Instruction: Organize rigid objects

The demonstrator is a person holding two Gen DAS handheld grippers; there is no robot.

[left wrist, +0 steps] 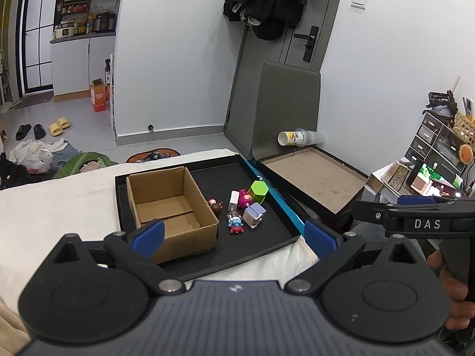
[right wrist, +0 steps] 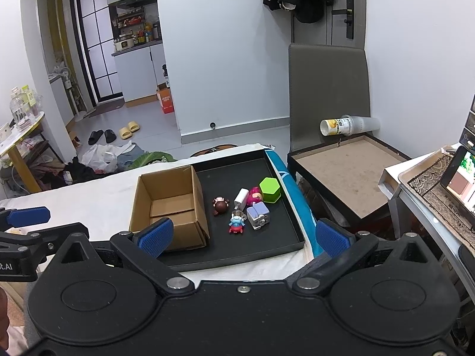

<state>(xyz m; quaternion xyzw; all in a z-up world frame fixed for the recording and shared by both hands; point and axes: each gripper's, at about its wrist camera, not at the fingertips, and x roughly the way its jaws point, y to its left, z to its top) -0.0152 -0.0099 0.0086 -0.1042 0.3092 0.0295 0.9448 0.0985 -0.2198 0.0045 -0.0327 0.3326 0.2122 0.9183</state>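
A black tray (left wrist: 267,238) (right wrist: 267,244) lies on a white-covered table. On its left stands an open, empty cardboard box (left wrist: 170,207) (right wrist: 169,204). To the box's right lie several small toys: a green hexagonal block (left wrist: 259,191) (right wrist: 269,189), a white charger (left wrist: 233,200) (right wrist: 241,198), a pink figure (left wrist: 245,198) (right wrist: 254,194), a brown figure (left wrist: 215,205) (right wrist: 220,205), a lilac cube (left wrist: 253,214) (right wrist: 258,215) and a blue-and-red figure (left wrist: 235,222) (right wrist: 236,223). My left gripper (left wrist: 234,234) and right gripper (right wrist: 243,234) are open and empty, held above the tray's near edge.
A grey chair (left wrist: 285,109) (right wrist: 326,95) with a tipped cup stack (left wrist: 299,138) (right wrist: 347,126) on its seat stands right of the table. A side table with a phone (right wrist: 458,178) is at far right. Shoes and bags lie on the floor behind.
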